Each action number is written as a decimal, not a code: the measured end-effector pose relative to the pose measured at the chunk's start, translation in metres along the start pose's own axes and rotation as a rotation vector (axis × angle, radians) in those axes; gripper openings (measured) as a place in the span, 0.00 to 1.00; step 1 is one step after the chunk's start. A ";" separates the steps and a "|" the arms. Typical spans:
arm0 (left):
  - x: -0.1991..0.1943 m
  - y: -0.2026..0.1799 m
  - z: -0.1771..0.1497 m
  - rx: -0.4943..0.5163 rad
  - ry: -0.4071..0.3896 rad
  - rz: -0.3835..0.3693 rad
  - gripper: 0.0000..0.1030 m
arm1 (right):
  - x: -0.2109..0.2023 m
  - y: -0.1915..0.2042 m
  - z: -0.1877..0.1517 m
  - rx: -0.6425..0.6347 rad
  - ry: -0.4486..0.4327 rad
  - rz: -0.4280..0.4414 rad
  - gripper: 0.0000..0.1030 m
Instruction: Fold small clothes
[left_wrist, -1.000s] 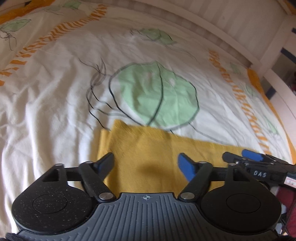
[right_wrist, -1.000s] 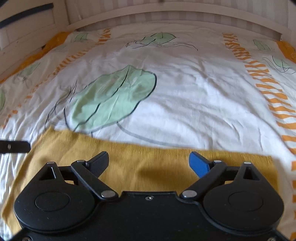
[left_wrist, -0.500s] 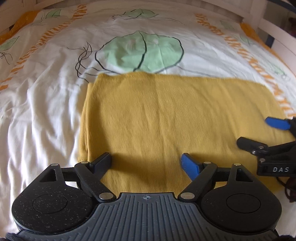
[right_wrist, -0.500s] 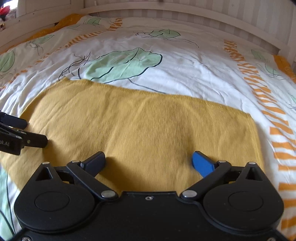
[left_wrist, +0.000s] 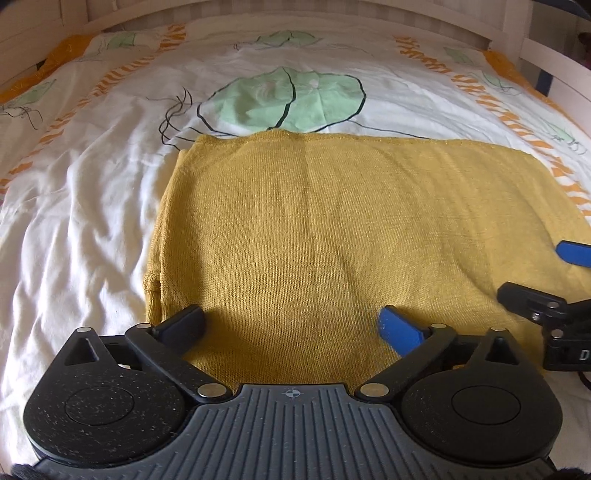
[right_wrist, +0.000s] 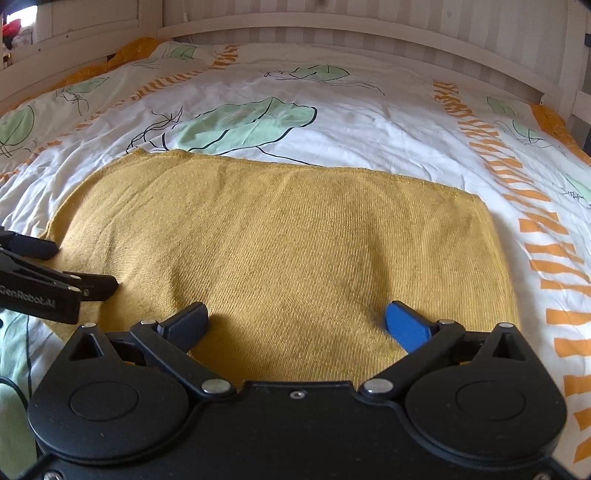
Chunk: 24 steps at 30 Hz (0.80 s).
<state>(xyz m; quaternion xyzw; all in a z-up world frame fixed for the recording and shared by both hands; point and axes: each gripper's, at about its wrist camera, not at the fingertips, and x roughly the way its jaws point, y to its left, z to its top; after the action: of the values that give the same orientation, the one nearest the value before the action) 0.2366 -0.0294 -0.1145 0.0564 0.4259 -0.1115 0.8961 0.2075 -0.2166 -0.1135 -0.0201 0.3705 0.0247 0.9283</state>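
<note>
Two grippers, left gripper (left_wrist: 291, 323) jaws opening, right gripper (right_wrist: 297, 319) spread wide, both empty, one yellow garment (left_wrist: 332, 229) beneath

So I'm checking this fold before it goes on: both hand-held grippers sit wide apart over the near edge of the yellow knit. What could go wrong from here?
1. The left hand-held gripper, its jaws opening with cloth below them, could pinch only the top layer; the yellow knit looks doubled at its left edge.
2. The right hand-held gripper could also catch the wrinkled bed cover underneath.
3. Uneven grips might skew the fold.
</note>
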 end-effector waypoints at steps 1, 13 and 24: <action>0.000 -0.001 -0.001 0.000 -0.009 0.003 1.00 | -0.002 -0.001 0.000 0.007 -0.001 0.007 0.99; 0.001 -0.001 -0.003 -0.006 -0.021 0.006 1.00 | -0.042 -0.069 -0.001 0.309 -0.089 0.144 0.99; 0.001 -0.001 -0.003 -0.004 -0.015 0.004 1.00 | -0.035 -0.159 -0.027 0.630 -0.044 0.136 1.00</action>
<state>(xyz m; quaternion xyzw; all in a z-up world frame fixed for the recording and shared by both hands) 0.2352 -0.0300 -0.1171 0.0547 0.4195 -0.1092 0.8995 0.1733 -0.3781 -0.1064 0.2934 0.3401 -0.0290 0.8930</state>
